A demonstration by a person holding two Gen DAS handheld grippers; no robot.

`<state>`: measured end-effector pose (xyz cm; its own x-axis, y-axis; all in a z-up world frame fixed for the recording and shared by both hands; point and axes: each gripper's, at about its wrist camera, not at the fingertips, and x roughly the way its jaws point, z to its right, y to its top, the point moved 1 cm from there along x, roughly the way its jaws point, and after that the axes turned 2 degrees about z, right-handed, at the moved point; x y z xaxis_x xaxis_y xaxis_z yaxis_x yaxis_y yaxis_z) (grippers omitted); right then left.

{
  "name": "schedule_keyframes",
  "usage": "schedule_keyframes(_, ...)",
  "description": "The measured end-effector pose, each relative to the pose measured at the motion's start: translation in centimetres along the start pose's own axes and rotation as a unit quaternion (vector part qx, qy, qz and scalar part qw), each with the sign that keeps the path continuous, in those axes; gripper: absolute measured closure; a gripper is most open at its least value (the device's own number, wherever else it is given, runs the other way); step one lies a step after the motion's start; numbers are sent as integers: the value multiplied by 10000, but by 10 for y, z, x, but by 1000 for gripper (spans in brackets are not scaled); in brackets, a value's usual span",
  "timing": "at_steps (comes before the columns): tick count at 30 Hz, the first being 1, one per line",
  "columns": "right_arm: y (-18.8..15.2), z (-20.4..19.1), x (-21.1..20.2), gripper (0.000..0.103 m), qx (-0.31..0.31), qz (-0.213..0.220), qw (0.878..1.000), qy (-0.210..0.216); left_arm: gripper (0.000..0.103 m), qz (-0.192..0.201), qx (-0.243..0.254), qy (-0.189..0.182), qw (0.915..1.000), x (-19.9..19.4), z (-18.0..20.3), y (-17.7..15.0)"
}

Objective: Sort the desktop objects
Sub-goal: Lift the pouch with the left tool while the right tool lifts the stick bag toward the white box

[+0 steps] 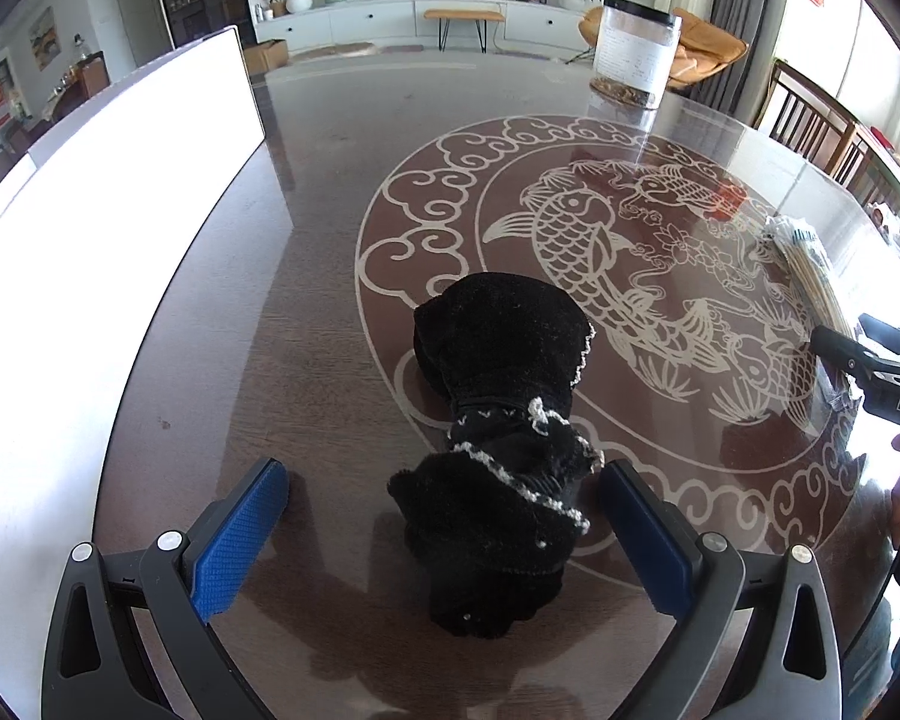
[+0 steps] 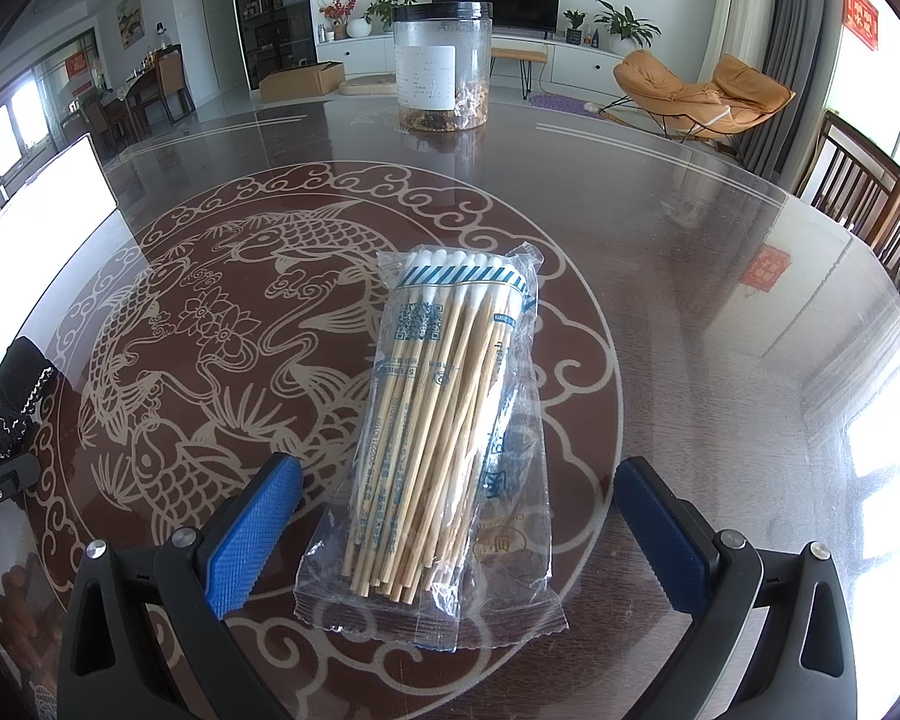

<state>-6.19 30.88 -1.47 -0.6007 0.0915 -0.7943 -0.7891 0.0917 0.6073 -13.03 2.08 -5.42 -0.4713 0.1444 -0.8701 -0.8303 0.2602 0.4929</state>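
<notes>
we read the sort as barely begun: nothing is lifted and nothing sits in a container that we can see.

left gripper (image 1: 444, 495): jaws spread wide, blue pads on either side of the black knitted cloth (image 1: 501, 420) with white trim. the cloth lies crumpled on the glass table top (image 1: 330, 180), its near end between the pads; the right-hand pad looks just beside or touching the trim, the left-hand pad stands apart. no pinch yet.

right gripper (image 2: 459, 495): jaws likewise spread, straddling the near end of the clear bag of cotton swabs (image 2: 444, 420). the bag lies flat on the fish motif of the table, white tips pointing away from us. neither pad touches the wrapper as far as we can tell.

a clear jar with a black lid (image 2: 442, 66) stands at the far side of the table, well apart from both items; some brown matter at its bottom. a bright white panel (image 1: 90, 240) stands to the left, overexposed, so we cannot tell whether it is a bin or a board.

judgement: both items still to be grasped and placed; destination not evident here.
</notes>
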Motion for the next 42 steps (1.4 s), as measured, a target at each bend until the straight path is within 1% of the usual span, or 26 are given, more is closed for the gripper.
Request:
schedule_keyframes(2, 0, 0, 0, 0, 0, 0, 10000, 0, 0, -207, 67, -14, 9998, 2, 2, 5)
schedule_keyframes(4, 0, 0, 0, 0, 2, 1, 10000, 4, 0, -307, 190, -62, 9993, 5, 3, 11)
schedule_keyframes(5, 0, 0, 0, 0, 7, 1, 10000, 11, 13, -196, 221, -75, 9995, 2, 4, 12)
schedule_keyframes(6, 0, -1, 0, 0, 11, 0, 10000, 14, 39, -64, 222, -69, 9997, -3, 5, 13)
schedule_keyframes(7, 0, -1, 0, 0, 18, 2, 10000, 26, 51, -16, 197, -67, 9998, -6, 6, 13)
schedule_keyframes(8, 0, -1, 0, 0, 29, 4, 10000, 34, 68, -3, 177, -40, 9998, -9, 6, 12)
schedule_keyframes(10, 0, 2, -1, 0, 94, 36, 9999, 114, 68, 33, 154, -37, 9999, -13, 7, 4)
schedule_keyframes(12, 1, 7, -3, 0, 225, 106, 9990, 368, 68, 133, 146, 39, 9998, -19, 3, -10)
schedule_keyframes(14, 7, 8, 0, 0, 154, -66, 9986, 502, 68, 218, 75, 54, 9997, -26, -3, -24)
schedule_keyframes(17, 19, 3, 4, 2, -88, -274, 9984, 477, 68, 272, -126, -26, 9995, -33, -12, -37)
schedule_keyframes(18, 23, 0, 7, 5, -151, -389, 9980, 465, 68, 273, -171, -50, 9995, -34, -14, -38)
schedule_keyframes(19, 27, -3, 11, 19, -176, -503, 9976, 434, 68, 278, -188, -65, 9994, -35, -15, -39)
schedule_keyframes(20, 29, -5, 12, 37, -219, -521, 9979, 326, 68, 297, -190, -63, 9994, -37, -15, -40)
schedule_keyframes(21, 32, -7, 11, 49, -268, -524, 9977, 328, 68, 327, -187, -54, 9993, -39, -15, -42)
schedule_keyframes(22, 34, -9, 10, 66, -335, -550, 9974, 312, 68, 362, -191, -57, 9991, -43, -14, -43)
schedule_keyframes(23, 35, -10, 7, 68, -331, -584, 9970, 379, 68, 415, -210, -73, 9989, -48, -15, -45)
schedule_keyframes(25, 35, -11, 1, 70, -299, -623, 9968, 396, 68, 552, -275, -117, 9980, -62, -17, -48)
schedule_keyframes(29, 35, -22, -33, 70, -386, -443, 9960, 672, 68, 885, -445, -208, 9949, -98, -23, -51)
schedule_keyframes(32, 39, -43, -58, 70, -659, -308, 9939, 830, 68, 1099, -640, -300, 9914, -127, -39, -51)
schedule_keyframes(34, 47, -61, -73, 70, -780, -216, 9918, 987, 68, 1215, -793, -332, 9889, -147, -57, -50)
schedule_keyframes(37, 69, -100, -95, 70, -978, -33, 9865, 1317, 68, 1365, -1037, -222, 9850, -174, -94, -47)
schedule_keyframes(39, 87, -134, -109, 70, -1111, 120, 9807, 1602, 68, 1458, -1168, 13, 9824, -192, -123, -45)
schedule_keyframes(42, 114, -197, -128, 70, -1365, 327, 9685, 2056, 68, 1511, -1456, 382, 9770, -209, -174, -40)
